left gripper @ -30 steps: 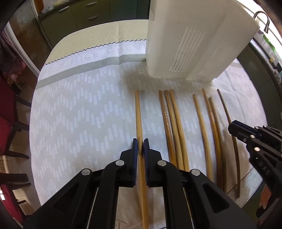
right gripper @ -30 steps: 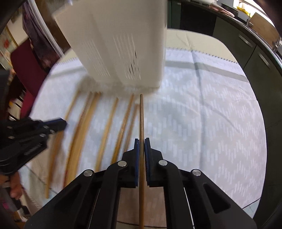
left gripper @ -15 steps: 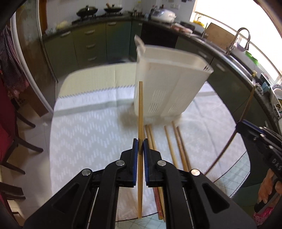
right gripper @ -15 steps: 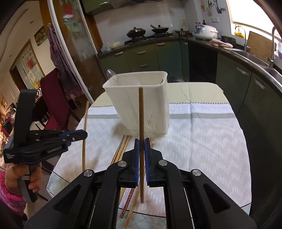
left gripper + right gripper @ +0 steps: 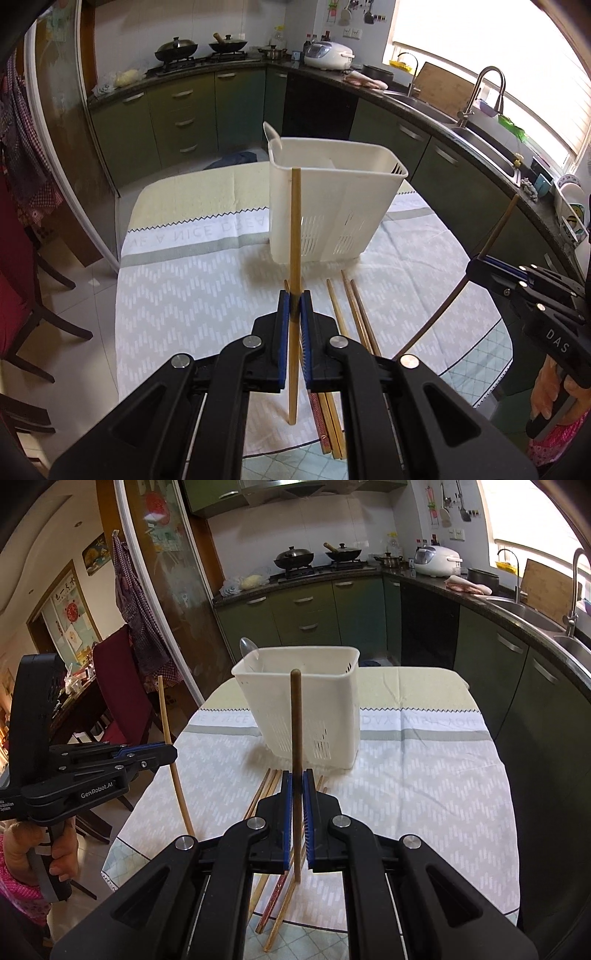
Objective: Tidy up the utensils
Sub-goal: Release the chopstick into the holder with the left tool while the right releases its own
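Observation:
My left gripper (image 5: 294,295) is shut on a light wooden chopstick (image 5: 295,236) held upright above the table. In the right wrist view that left gripper (image 5: 168,753) sits at the left with its chopstick (image 5: 166,716). My right gripper (image 5: 296,775) is shut on a darker brown chopstick (image 5: 296,720), also upright; in the left wrist view the right gripper (image 5: 476,264) and its chopstick (image 5: 496,232) are at the right edge. A white perforated utensil basket (image 5: 332,210) (image 5: 306,709) stands beyond both. Several chopsticks (image 5: 354,306) (image 5: 269,786) lie on the cloth below.
The round table (image 5: 184,295) wears a grey-white patterned cloth with lettering. A clear spoon (image 5: 246,648) leans in the basket's far corner. Red chairs (image 5: 122,686) stand to the left. Green kitchen cabinets, a stove and a sink (image 5: 476,125) ring the room.
Both grippers have risen from the table, each lifting its chopstick off the cloth and tipping it upright. The view has opened from the tabletop to the whole kitchen.

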The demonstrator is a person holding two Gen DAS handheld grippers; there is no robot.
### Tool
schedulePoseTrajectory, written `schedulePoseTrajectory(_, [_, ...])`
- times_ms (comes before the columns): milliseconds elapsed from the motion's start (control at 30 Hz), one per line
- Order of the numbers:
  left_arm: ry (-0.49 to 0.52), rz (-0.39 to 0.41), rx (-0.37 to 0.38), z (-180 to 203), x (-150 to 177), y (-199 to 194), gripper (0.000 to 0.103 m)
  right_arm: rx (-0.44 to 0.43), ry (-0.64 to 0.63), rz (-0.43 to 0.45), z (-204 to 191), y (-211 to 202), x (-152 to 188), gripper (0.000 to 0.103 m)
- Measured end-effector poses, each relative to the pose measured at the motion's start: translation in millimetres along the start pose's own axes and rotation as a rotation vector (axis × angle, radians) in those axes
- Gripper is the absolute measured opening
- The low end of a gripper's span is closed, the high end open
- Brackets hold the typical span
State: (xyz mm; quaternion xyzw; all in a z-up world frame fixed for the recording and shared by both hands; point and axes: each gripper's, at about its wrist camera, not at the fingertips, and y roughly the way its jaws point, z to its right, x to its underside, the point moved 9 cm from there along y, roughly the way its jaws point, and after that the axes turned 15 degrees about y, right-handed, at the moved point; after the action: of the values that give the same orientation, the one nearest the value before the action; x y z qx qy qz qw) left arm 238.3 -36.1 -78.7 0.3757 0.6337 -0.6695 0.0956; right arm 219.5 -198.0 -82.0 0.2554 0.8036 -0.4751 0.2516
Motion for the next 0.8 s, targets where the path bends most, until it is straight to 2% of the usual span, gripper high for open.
schedulePoseTrajectory(800, [0.011,0.058,0.006,0.5,-8.6,-17.5,0.006,-0.007,-0.037,0.016,-10.5,-10.5,-3.9,0.007])
